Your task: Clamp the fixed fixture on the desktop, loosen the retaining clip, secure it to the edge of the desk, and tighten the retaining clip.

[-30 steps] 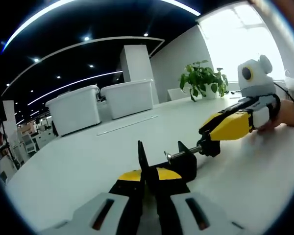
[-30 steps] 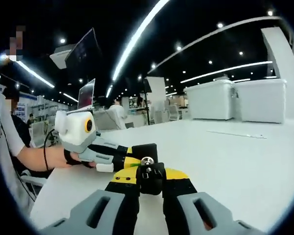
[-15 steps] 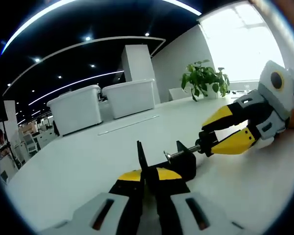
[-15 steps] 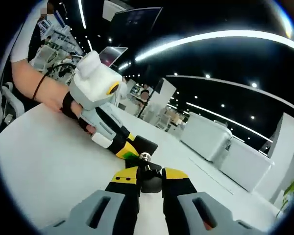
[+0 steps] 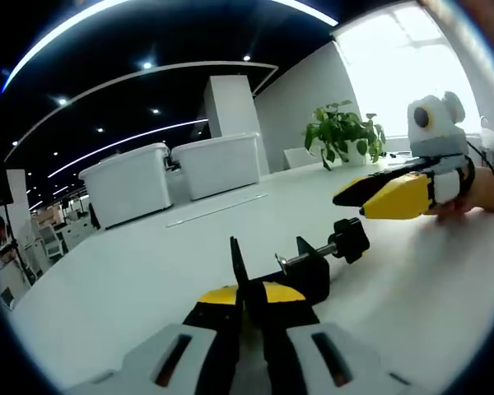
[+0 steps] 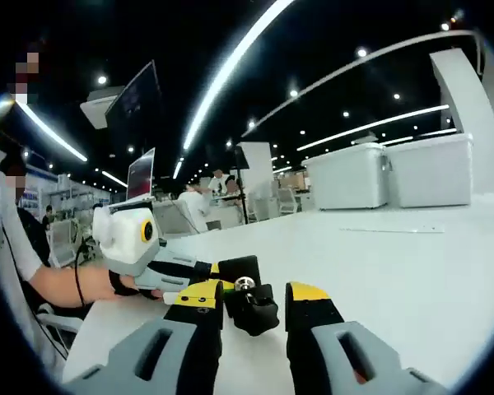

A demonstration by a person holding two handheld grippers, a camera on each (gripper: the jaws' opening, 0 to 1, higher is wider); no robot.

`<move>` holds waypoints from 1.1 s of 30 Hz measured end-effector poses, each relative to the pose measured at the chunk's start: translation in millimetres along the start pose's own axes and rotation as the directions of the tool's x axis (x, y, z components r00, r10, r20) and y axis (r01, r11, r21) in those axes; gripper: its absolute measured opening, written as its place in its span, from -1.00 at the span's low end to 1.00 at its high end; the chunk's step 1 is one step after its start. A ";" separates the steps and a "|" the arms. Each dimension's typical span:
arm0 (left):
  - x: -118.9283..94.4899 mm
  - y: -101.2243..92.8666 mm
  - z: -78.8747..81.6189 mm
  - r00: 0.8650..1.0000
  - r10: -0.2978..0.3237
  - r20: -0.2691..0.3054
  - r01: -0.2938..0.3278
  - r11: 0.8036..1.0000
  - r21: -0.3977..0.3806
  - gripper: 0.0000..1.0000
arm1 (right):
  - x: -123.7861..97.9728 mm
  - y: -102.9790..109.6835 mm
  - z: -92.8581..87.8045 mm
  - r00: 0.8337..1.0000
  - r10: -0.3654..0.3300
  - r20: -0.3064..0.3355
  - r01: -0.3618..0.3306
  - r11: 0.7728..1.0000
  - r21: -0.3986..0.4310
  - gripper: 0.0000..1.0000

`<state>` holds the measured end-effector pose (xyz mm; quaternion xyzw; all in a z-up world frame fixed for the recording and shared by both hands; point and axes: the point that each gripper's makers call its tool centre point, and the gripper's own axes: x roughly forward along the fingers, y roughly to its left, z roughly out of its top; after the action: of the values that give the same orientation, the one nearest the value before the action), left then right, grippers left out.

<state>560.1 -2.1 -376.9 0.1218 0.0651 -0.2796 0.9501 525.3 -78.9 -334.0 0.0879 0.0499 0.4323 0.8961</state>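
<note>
Left gripper [image 5: 249, 300]: jaws pressed together on the black fixture [image 5: 292, 276], holding it upright on the white desk [image 5: 132, 280]
Right gripper [image 6: 253, 306]: jaws spread, with the screw knob [image 6: 253, 306] between them but untouched — in the left gripper view it hangs just past the knob [image 5: 350, 239], apart from it
Done: fixture clamped and steadied
Left: judging by the screw still run well in, the loosening looks unfinished; carrying it to the desk edge and tightening there are both ahead
Around: two white bins [image 5: 128, 183] and a potted plant [image 5: 339, 132] far beyond the left gripper's tips, well apart from the work
In the way: nothing near the knob — the desk around it is bare
</note>
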 end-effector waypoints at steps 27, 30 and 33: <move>-0.3 -0.4 0.1 1.000 0.000 0.002 0.000 1.000 0.004 -0.83 | 9.2 5.1 -17.9 0.997 -0.046 -0.064 0.019 0.932 -0.362 -0.62; -0.1 -0.3 0.2 1.000 0.000 0.003 0.000 1.000 0.003 -0.83 | 9.6 7.5 -18.1 0.996 -0.065 -0.056 0.033 0.891 -0.452 -0.62; 0.1 -0.3 0.2 1.000 0.001 0.003 -0.001 1.000 0.004 -0.83 | 10.7 9.4 -18.4 0.995 -0.083 -0.047 0.043 0.833 -0.551 -0.62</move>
<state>560.0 -2.5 -376.8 0.1232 0.0630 -0.2795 0.9501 521.7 -62.7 -350.3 -0.1895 -0.0428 0.4014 0.8951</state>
